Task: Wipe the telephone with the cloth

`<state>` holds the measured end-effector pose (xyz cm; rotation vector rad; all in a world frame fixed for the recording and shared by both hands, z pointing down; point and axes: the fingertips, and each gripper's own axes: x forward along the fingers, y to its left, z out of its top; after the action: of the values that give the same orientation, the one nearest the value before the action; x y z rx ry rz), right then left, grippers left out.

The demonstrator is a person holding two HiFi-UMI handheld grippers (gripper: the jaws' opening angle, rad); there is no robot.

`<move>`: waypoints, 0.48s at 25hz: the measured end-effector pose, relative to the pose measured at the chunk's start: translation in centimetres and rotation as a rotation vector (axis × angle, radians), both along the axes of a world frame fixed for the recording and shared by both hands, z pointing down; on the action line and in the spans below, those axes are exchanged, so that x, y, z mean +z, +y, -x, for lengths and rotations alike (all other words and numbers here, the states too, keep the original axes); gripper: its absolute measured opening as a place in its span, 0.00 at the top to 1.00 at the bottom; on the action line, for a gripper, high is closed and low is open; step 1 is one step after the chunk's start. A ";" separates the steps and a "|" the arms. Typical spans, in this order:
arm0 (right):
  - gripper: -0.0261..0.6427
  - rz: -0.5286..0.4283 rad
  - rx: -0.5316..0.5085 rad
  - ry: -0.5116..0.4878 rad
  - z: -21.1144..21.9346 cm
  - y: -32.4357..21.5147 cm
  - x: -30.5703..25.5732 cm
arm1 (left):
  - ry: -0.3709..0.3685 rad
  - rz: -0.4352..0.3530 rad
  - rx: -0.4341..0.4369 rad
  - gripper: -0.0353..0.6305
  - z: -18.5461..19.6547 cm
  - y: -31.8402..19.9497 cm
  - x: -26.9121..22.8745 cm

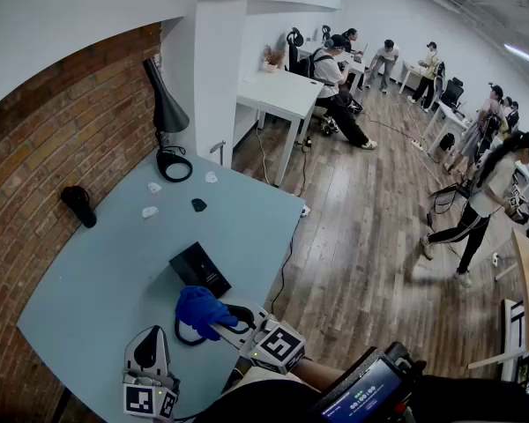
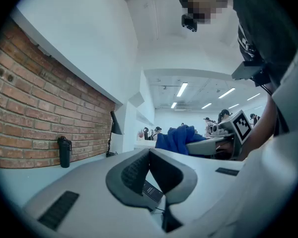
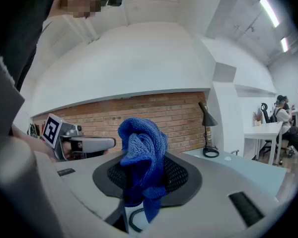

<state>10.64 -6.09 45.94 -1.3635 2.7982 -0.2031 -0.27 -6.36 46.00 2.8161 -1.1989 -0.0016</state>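
A black telephone (image 1: 199,270) lies on the pale blue table (image 1: 97,280), its handset and coiled cord (image 1: 240,314) near the front edge. My right gripper (image 1: 214,323) is shut on a bunched blue cloth (image 1: 201,308) and holds it just over the handset, in front of the telephone body. The right gripper view has the cloth (image 3: 141,155) pinched between the dark pads, with a bit of cord (image 3: 134,221) below. My left gripper (image 1: 147,351) sits to the left at the table's front, shut and holding nothing. In its own view the left gripper (image 2: 149,155) points at the cloth (image 2: 176,137).
A black desk lamp (image 1: 166,113) stands at the table's far end beside the brick wall (image 1: 62,130). A black bottle (image 1: 78,205) is by the wall. Small white bits (image 1: 150,211) and a dark object (image 1: 198,204) lie beyond the telephone. People work at desks (image 1: 278,91) farther back.
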 end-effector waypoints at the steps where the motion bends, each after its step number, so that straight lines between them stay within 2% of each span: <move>1: 0.73 0.001 0.001 -0.004 -0.1 -0.2 0.0 | 0.002 0.002 -0.002 0.93 0.0 -0.1 0.1; 4: 0.72 -0.002 0.012 -0.004 -0.3 -0.9 -0.1 | 0.005 0.015 -0.008 0.92 0.0 -0.5 0.5; 12: 0.72 -0.007 0.006 0.096 -1.5 -3.9 1.7 | -0.021 0.028 -0.005 0.93 -0.2 -0.3 1.3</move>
<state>12.14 -9.96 47.66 -1.4166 2.8690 -0.1310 -0.09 -6.65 47.35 2.7962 -1.2009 0.0442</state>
